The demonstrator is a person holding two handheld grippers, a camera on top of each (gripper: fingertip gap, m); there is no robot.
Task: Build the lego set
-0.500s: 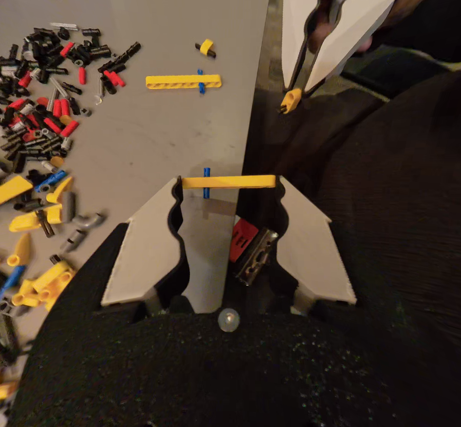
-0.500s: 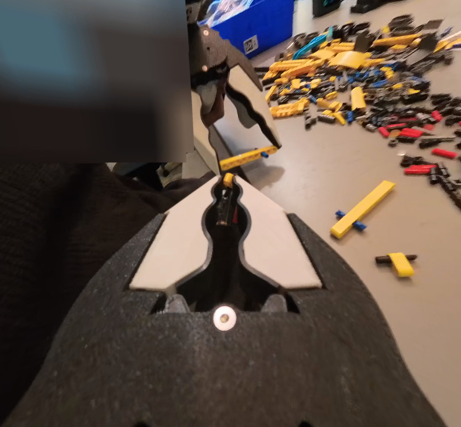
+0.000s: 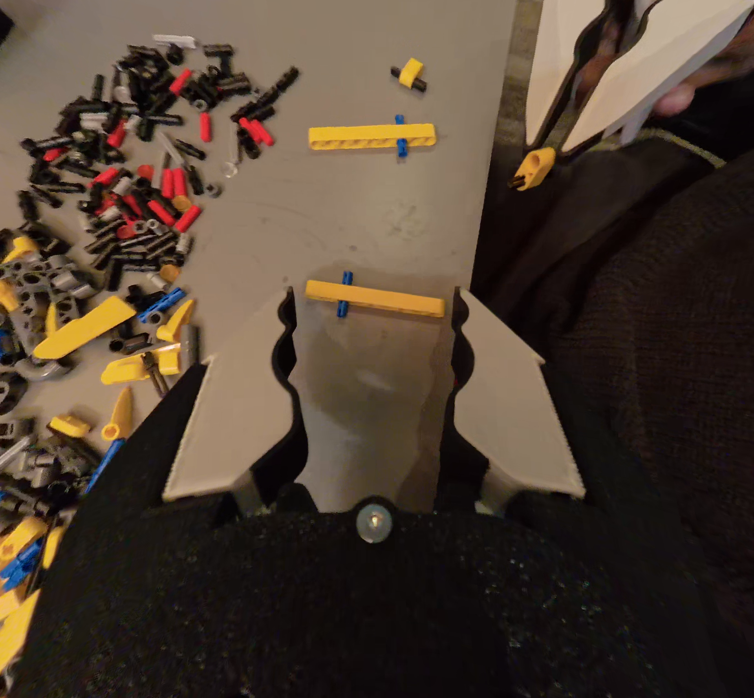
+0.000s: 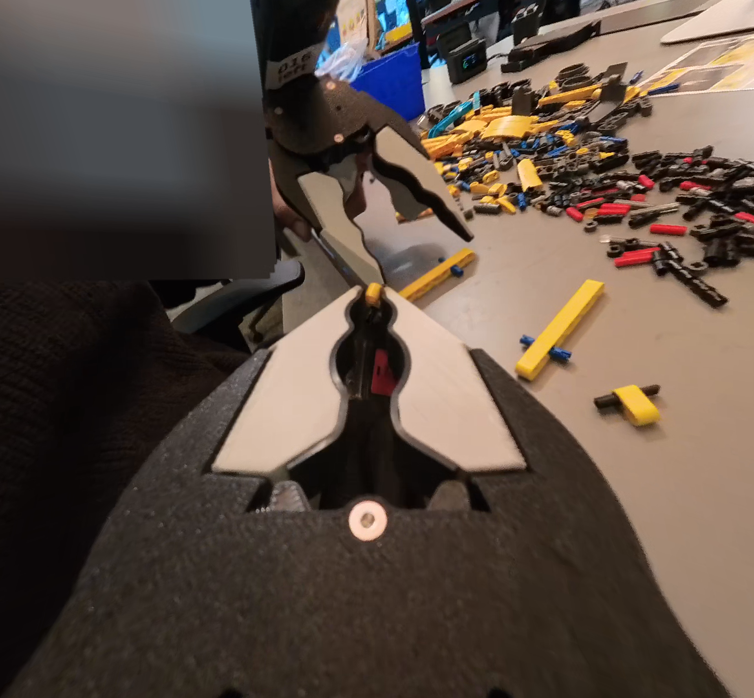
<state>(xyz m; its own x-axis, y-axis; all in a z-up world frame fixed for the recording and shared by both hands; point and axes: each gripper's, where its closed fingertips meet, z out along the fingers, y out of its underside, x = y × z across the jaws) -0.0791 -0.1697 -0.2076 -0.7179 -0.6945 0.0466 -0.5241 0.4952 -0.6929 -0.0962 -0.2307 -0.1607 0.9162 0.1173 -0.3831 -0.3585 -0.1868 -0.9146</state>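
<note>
I'm seeing a matt grey tabletop (image 3: pixel 367 5) carrying smooth, glossy plastic building pieces (image 3: pixel 134 172). My grippers' black shells (image 4: pixel 367 597) are looking rough and grainy, their pale finger plates (image 4: pixel 449 393) smooth, beside dark knitted cloth (image 3: pixel 653 352).

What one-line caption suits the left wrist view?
Open left gripper over a yellow beam on the table; right gripper pinches a yellow connector.

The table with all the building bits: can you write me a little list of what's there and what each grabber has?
left gripper: jaws open, above a yellow beam that lies on the table
right gripper: jaws shut on a small yellow connector, off the table edge
second beam: flat, blue pin through it
loose piece: yellow, on a black axle
pile: black, red, yellow parts
</note>
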